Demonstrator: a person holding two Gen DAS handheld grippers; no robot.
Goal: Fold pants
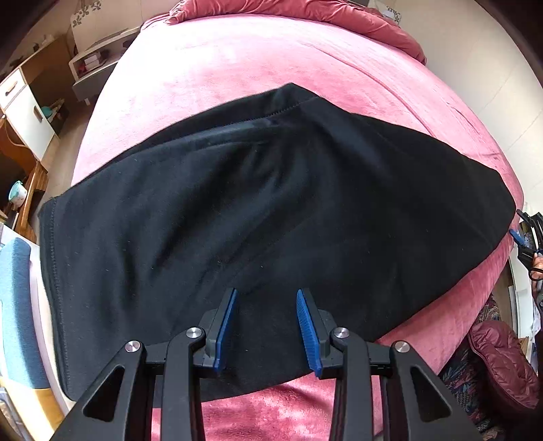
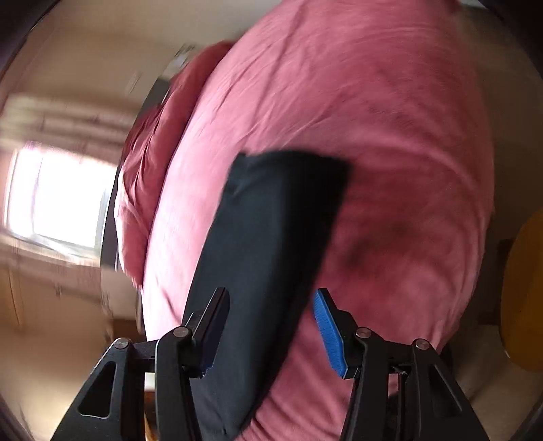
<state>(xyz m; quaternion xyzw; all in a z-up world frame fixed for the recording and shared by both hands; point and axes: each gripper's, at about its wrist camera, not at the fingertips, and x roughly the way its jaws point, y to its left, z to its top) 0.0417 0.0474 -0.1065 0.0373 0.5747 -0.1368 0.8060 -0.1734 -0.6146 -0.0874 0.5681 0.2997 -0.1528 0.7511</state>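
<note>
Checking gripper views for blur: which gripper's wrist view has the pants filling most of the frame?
The left gripper: black pants spread sharp across its view on the pink blanket. The right gripper sees a narrower, blurred strip.

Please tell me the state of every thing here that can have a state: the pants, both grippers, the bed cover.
Black pants: lying spread on the bed, already folded over, not gripped.
Left gripper: open, above the pants' near edge, holding nothing.
Right gripper: open, empty, view blurred.
Pink bed cover: spread smooth under the pants.
Duvet: bunched at the far end.
</note>
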